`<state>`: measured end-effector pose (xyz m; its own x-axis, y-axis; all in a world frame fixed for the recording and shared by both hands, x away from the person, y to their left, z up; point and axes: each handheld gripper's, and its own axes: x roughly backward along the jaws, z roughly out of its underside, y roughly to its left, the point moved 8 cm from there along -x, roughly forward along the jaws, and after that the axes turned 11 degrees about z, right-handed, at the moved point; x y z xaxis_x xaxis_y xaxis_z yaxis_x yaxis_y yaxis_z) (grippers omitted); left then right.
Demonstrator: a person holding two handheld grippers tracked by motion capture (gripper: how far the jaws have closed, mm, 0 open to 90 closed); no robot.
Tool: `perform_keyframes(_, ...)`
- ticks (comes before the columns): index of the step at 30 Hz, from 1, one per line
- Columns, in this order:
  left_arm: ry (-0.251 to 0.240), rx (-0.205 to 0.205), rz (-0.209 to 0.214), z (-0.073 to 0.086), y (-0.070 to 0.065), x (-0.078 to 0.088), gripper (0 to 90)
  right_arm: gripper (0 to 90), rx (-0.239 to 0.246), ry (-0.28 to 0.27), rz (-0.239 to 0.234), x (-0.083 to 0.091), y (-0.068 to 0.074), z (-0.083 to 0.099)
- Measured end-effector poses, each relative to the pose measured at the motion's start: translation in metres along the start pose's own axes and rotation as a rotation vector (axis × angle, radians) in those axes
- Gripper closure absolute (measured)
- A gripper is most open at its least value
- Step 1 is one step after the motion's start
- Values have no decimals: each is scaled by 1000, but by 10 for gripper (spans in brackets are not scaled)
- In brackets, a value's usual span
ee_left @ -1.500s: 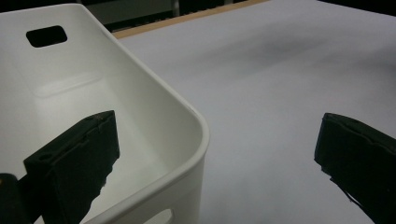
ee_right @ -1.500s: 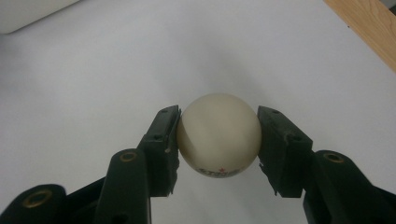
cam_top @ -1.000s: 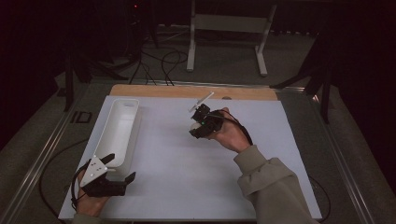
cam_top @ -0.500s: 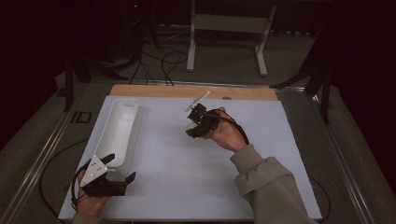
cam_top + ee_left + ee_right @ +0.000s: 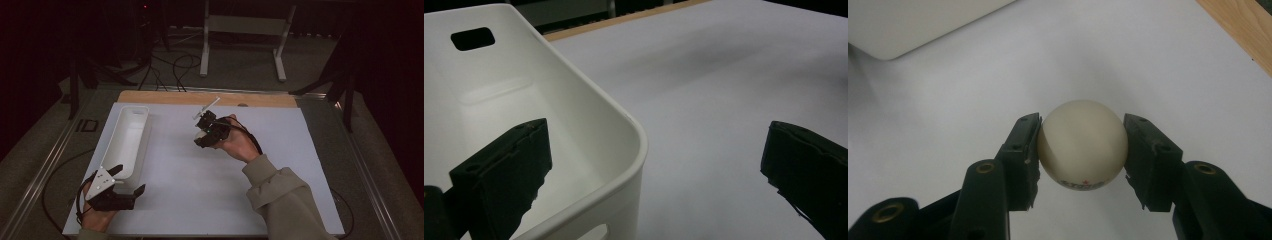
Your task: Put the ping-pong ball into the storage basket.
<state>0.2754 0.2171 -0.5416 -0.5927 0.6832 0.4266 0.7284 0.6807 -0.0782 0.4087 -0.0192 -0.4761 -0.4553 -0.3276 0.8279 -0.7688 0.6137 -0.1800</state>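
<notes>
Ball [image 5: 1082,151] clamped in right gripper [image 5: 1082,150] | left gripper [image 5: 649,170] jaws apart at bin [image 5: 574,100] corner

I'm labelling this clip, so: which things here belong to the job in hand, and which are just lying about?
In the job:
- ball, clamped in the right gripper
- white tub at the table's left, probably where the ball goes
- left gripper, open beside the tub's near end

Lying about:
- white table cover
- wooden edge strip
- stand and cables on the floor behind
</notes>
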Motion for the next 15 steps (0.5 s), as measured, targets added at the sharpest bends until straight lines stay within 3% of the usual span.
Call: perform_keyframes(15, -1, 0, 1, 0, 0, 0, 5, 512, -15, -7, -14, -4, 5, -6)
